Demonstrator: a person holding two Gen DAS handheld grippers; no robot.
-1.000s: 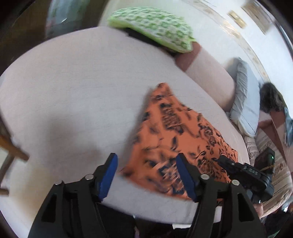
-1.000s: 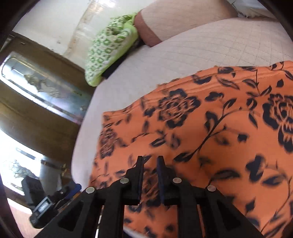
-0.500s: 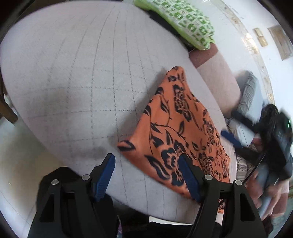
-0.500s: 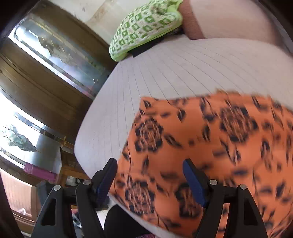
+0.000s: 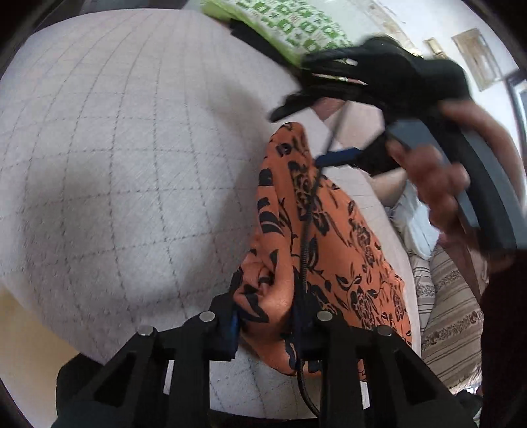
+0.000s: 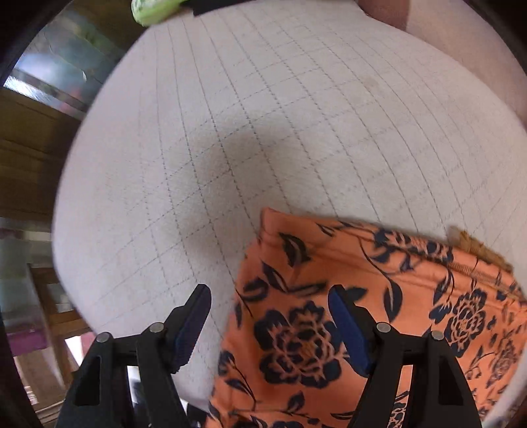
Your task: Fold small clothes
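1. Orange floral garment (image 5: pixel 329 237) lies on a pale quilted mattress (image 5: pixel 131 148), along its right side in the left wrist view, running from the near edge away toward the far right.
2. Its print is dark navy flowers and leaves on orange cloth; in the right wrist view the garment (image 6: pixel 346 312) fills the near right part, with a stitched hem along its far edge and one corner pointing toward the middle of the mattress (image 6: pixel 263 115).
3. The left gripper (image 5: pixel 266 319) is at the garment's near end, and its jaws are closing with a bunched fold of the orange cloth between them; the blue pads press on that fold.
4. The right gripper (image 6: pixel 270 322) has its jaws well apart above the garment's left edge: the right finger is over the cloth, the left finger over bare mattress, and nothing is pinched.
5. In the left wrist view the right gripper (image 5: pixel 332 98) shows blurred at the upper right, held by a person's hand (image 5: pixel 438 177), over the far end of the garment.
6. A thin black cable (image 5: pixel 304 230) runs across the cloth toward the near edge.
7. A green-and-white patterned pillow (image 5: pixel 290 29) lies at the far edge of the mattress, well apart from the garment.
8. A striped cushion (image 5: pixel 448 296) sits to the right, beyond the mattress edge.
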